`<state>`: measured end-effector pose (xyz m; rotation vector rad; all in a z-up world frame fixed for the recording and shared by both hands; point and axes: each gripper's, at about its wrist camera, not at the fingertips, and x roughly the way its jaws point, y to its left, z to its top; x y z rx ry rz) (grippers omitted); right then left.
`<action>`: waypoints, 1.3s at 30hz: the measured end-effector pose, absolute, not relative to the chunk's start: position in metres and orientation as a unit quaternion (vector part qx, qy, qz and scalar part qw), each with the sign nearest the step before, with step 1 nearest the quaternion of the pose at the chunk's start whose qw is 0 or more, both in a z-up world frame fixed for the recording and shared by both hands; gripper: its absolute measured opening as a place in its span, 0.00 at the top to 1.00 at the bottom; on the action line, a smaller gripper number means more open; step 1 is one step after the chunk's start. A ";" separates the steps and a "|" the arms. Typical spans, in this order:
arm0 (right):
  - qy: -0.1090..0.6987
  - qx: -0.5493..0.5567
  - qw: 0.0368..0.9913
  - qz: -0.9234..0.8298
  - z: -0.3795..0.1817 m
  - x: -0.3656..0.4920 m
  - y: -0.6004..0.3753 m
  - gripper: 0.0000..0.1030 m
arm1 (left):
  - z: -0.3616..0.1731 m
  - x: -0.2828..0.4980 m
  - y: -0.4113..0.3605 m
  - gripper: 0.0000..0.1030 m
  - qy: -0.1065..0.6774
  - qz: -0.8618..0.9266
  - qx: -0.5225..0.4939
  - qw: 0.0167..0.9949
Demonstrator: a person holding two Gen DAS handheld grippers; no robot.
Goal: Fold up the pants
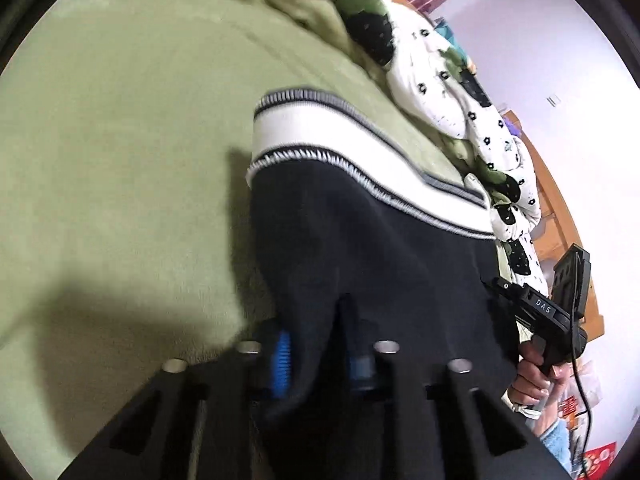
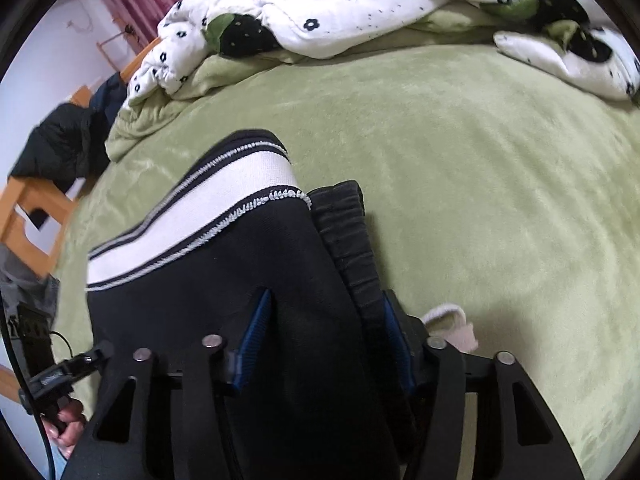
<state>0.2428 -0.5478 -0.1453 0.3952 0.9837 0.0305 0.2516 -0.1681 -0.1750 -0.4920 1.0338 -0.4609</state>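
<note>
On the green bed (image 2: 460, 168), short of the rumpled flowered duvet (image 2: 340, 4), lie the dark pants (image 2: 304, 280), bunched, partly doubled over. Black fabric; broad white band with grey and dark stripes across it; gathered elastic waistband (image 2: 352, 240) beside the band; pale drawstring (image 2: 448, 316) poking out nearby. Left gripper (image 1: 316, 356): clamped tight on a dark fold. Right gripper (image 2: 324, 344): closed around thicker cloth near the waistband. Judgement: mid-fold. Cloth is gathered, not flat; squaring and the final fold seem left.
</note>
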 end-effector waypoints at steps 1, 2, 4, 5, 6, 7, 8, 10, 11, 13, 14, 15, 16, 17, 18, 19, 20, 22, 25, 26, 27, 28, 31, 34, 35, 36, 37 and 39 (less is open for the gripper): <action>0.460 0.194 0.867 0.013 -0.137 0.237 -0.547 0.72 | -0.168 0.250 -0.166 0.89 0.480 -0.226 -0.232 0.815; 0.452 0.206 0.868 0.015 -0.129 0.229 -0.546 0.78 | -0.162 0.250 -0.165 0.89 0.478 -0.235 -0.234 0.813; 0.439 0.213 0.873 0.017 -0.114 0.215 -0.535 0.81 | -0.153 0.247 -0.158 0.89 0.473 -0.247 -0.244 0.810; 0.435 0.209 0.875 0.013 -0.109 0.210 -0.528 0.82 | -0.150 0.244 -0.154 0.90 0.473 -0.251 -0.244 0.809; 0.432 0.208 0.878 0.010 -0.101 0.202 -0.516 0.83 | -0.147 0.242 -0.149 0.90 0.472 -0.254 -0.246 0.808; 0.429 0.211 0.878 0.013 -0.095 0.198 -0.508 0.83 | -0.143 0.238 -0.142 0.90 0.469 -0.260 -0.251 0.806; 0.427 0.212 0.879 0.019 -0.090 0.193 -0.497 0.84 | -0.138 0.235 -0.135 0.90 0.467 -0.262 -0.250 0.807; 0.427 0.209 0.879 0.035 -0.079 0.185 -0.467 0.84 | -0.126 0.227 -0.112 0.90 0.454 -0.251 -0.239 0.820; 0.428 0.210 0.878 0.043 -0.077 0.183 -0.458 0.84 | -0.120 0.224 -0.099 0.90 0.449 -0.243 -0.231 0.829; 0.438 0.225 0.867 0.075 -0.077 0.183 -0.423 0.84 | -0.106 0.220 -0.067 0.90 0.447 -0.225 -0.211 0.840; 0.443 0.231 0.862 0.090 -0.079 0.184 -0.407 0.85 | -0.099 0.218 -0.047 0.90 0.449 -0.215 -0.204 0.843; 0.447 0.235 0.857 0.105 -0.082 0.186 -0.389 0.85 | -0.093 0.216 -0.029 0.90 0.451 -0.203 -0.198 0.846; 0.449 0.236 0.854 0.116 -0.084 0.187 -0.375 0.85 | -0.090 0.214 -0.016 0.90 0.454 -0.193 -0.192 0.849; 0.453 0.235 0.850 0.127 -0.086 0.188 -0.360 0.85 | -0.086 0.212 -0.002 0.90 0.455 -0.182 -0.182 0.853; 0.454 0.238 0.847 0.140 -0.089 0.189 -0.346 0.85 | -0.085 0.209 0.011 0.89 0.456 -0.171 -0.168 0.857; 0.453 0.240 0.846 0.150 -0.092 0.189 -0.333 0.85 | -0.086 0.208 0.021 0.89 0.459 -0.163 -0.154 0.860; 0.449 0.230 0.850 0.151 -0.094 0.188 -0.323 0.85 | -0.090 0.207 0.029 0.89 0.464 -0.157 -0.144 0.860; 0.442 0.186 0.867 0.138 -0.102 0.187 -0.313 0.85 | -0.110 0.208 0.041 0.87 0.482 -0.154 -0.138 0.851; 0.473 0.153 0.863 0.092 -0.131 0.187 -0.320 0.82 | -0.139 0.211 0.045 0.82 0.500 -0.145 -0.162 0.838; 0.475 0.166 0.860 0.087 -0.144 0.184 -0.327 0.81 | -0.144 0.210 0.042 0.77 0.502 -0.144 -0.159 0.838; 0.467 0.175 0.862 0.090 -0.146 0.183 -0.330 0.80 | -0.145 0.210 0.037 0.76 0.501 -0.143 -0.144 0.841; 0.468 0.174 0.862 0.091 -0.144 0.182 -0.329 0.79 | -0.143 0.208 0.032 0.74 0.495 -0.136 -0.123 0.849; 0.464 0.152 0.869 0.076 -0.127 0.181 -0.325 0.75 | -0.140 0.201 0.025 0.67 0.482 -0.115 -0.085 0.864; 0.419 0.139 0.896 0.053 -0.106 0.184 -0.321 0.71 | -0.140 0.198 0.024 0.65 0.485 -0.112 -0.083 0.863; 0.413 0.130 0.900 0.048 -0.102 0.187 -0.319 0.65 | -0.140 0.197 0.023 0.61 0.485 -0.112 -0.083 0.863; 0.410 0.117 0.904 0.040 -0.099 0.194 -0.314 0.61 | -0.142 0.197 0.023 0.60 0.487 -0.113 -0.082 0.862; 0.410 0.113 0.904 0.039 -0.098 0.205 -0.310 0.61 | -0.143 0.197 0.025 0.59 0.490 -0.117 -0.082 0.860; 0.419 0.115 0.899 0.046 -0.103 0.225 -0.304 0.59 | -0.146 0.198 0.028 0.59 0.493 -0.119 -0.087 0.857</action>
